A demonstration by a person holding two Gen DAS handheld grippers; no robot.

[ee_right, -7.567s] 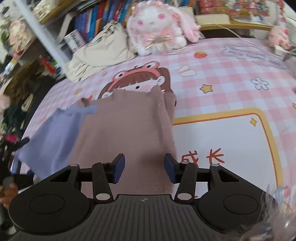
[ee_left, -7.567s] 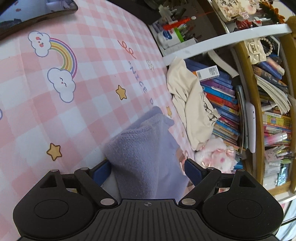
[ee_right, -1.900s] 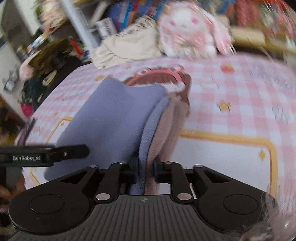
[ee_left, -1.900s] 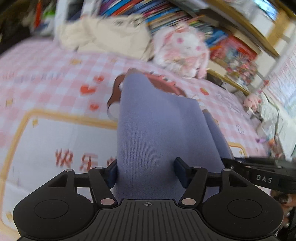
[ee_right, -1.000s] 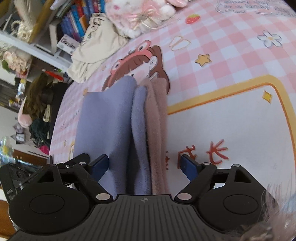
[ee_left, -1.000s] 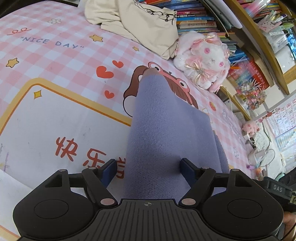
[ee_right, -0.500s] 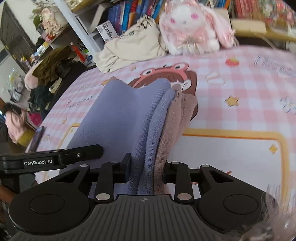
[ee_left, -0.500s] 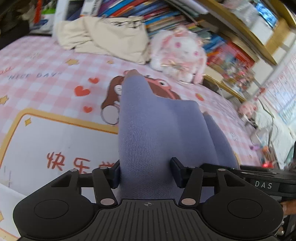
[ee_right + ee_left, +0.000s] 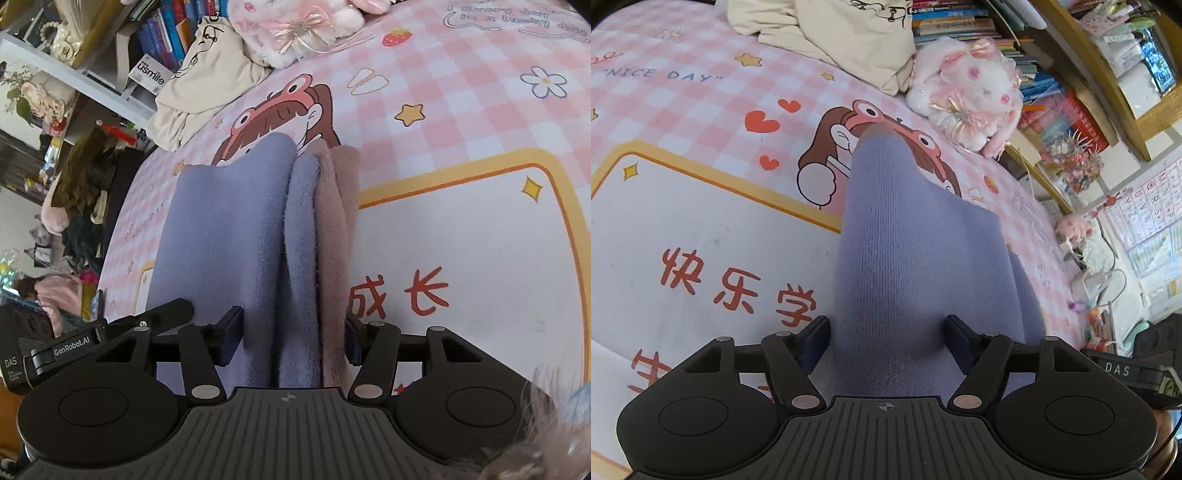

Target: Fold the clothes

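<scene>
Half a second ago both my tools pinched the folded cloth; now my left tool (image 9: 886,332) and right tool (image 9: 291,334) stand released, fingers beside it. The purple cloth (image 9: 905,258) lies folded over the pink cloth (image 9: 338,236) on the counter (image 9: 461,240), bare mat either side.

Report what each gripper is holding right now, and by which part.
Nothing is clamped. The folded garment lies between the open fingers of the left gripper and right gripper, at its near end.
</scene>
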